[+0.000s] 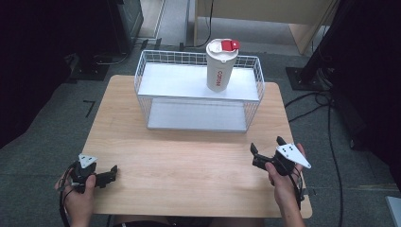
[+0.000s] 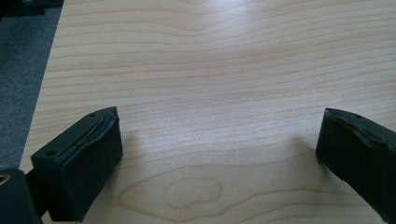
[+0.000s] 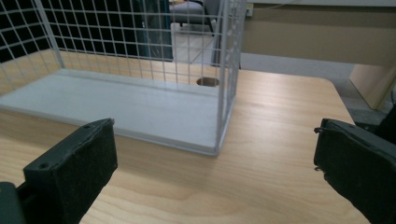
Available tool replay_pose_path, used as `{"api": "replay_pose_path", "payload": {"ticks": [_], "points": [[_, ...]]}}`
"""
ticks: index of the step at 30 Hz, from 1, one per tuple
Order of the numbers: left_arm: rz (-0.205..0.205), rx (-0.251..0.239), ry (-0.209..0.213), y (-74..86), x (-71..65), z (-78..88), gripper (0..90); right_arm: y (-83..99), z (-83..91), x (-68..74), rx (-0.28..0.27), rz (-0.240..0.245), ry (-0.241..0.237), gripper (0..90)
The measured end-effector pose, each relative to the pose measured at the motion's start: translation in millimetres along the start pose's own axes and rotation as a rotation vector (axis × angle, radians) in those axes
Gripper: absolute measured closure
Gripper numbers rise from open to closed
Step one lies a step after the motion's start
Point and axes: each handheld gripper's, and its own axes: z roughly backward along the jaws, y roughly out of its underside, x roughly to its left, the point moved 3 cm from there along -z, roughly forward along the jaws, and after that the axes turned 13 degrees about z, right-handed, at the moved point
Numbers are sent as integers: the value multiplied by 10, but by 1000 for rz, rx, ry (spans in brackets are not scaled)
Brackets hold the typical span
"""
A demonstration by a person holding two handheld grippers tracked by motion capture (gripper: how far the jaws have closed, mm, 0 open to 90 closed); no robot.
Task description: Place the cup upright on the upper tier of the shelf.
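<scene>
We see a white cup (image 1: pixel 221 66) upright on the wire rack's (image 1: pixel 198 90) top shelf. On the counter (image 1: pixel 189 161), the left gripper (image 1: pixel 112 173) and right gripper (image 1: pixel 267 147) both hold their jaws apart, empty.

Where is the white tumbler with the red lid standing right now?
In the high view, the white tumbler stands upright on the top shelf of the white wire rack, toward its right end, at the far side of the wooden table.

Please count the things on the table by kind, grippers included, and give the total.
White wire shelf rack: 1
White cup with red lid flap: 1
Black hand-held grippers: 2, left gripper and right gripper, both with jaws open
Total: 4
</scene>
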Motion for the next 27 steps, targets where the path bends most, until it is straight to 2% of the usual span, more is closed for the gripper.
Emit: {"api": "replay_pose_path", "payload": {"ticks": [19,27], "points": [[0,1,0,0,-1,0,9,485,332,-308,92,-26,62,0],[1,1,0,0,-1,0,9,700,463,-439,152,-31,81,0]]}}
